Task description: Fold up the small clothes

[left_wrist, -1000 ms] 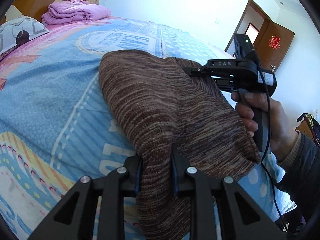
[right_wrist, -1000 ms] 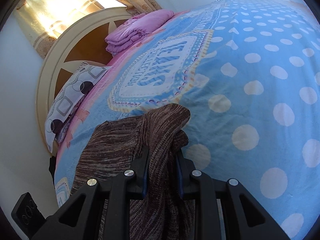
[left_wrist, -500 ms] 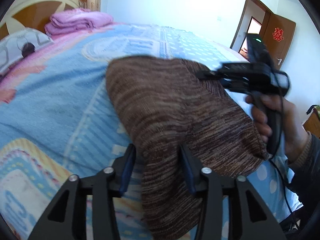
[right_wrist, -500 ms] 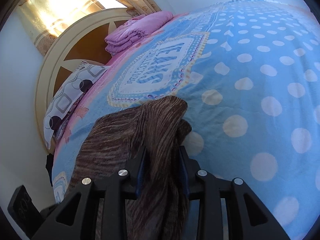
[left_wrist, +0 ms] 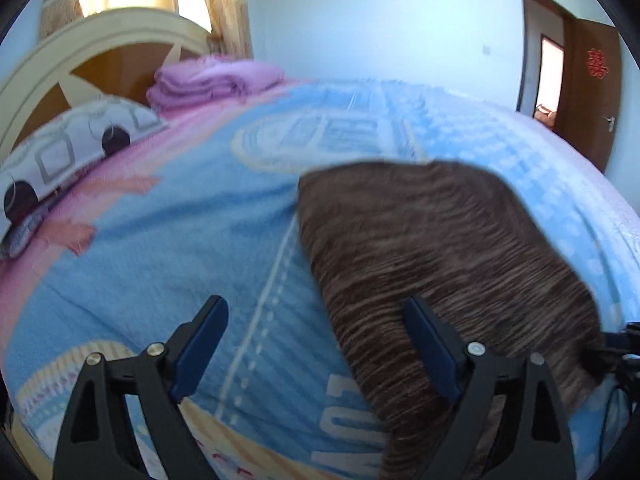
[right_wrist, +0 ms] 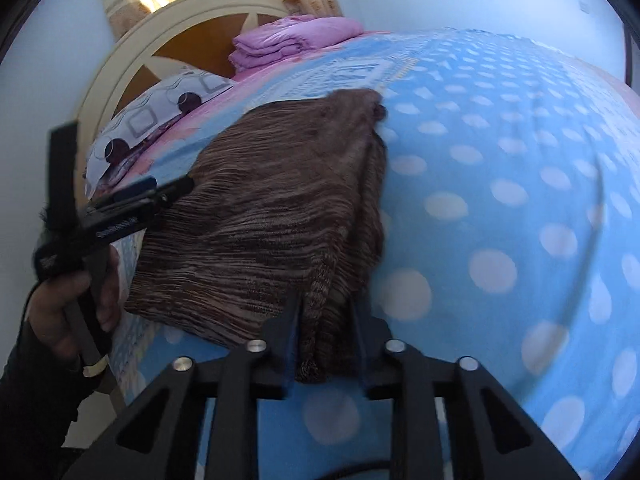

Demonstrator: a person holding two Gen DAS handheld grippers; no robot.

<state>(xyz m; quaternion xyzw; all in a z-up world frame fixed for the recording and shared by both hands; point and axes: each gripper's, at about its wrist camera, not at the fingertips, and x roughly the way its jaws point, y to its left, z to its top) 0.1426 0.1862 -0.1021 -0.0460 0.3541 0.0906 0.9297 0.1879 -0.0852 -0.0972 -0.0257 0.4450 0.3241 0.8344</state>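
A brown striped knit garment (left_wrist: pixel 440 248) lies folded on the blue bedspread (left_wrist: pixel 180 248). My left gripper (left_wrist: pixel 314 312) hangs over its near left edge with the jaws opening wide. The garment's edge runs between the fingers, and neither pad presses on it. In the right wrist view the garment (right_wrist: pixel 272 208) stretches away from my right gripper (right_wrist: pixel 324 304), whose jaws are closing on a bunched corner of the knit. The left gripper (right_wrist: pixel 132 200) shows at the garment's left side, held by a hand (right_wrist: pixel 72 304).
A folded pink blanket (left_wrist: pixel 216 84) and a patterned pillow (left_wrist: pixel 68 148) lie at the cream and brown headboard (right_wrist: pixel 168 40). A brown door (left_wrist: pixel 592 92) stands open at the far right. The dotted bedspread (right_wrist: pixel 520 200) runs wide to the right of the garment.
My left gripper has opened and let go of the garment. The right gripper has drawn back with its corner, so the knit now lies stretched out and the left gripper shows in the right view.
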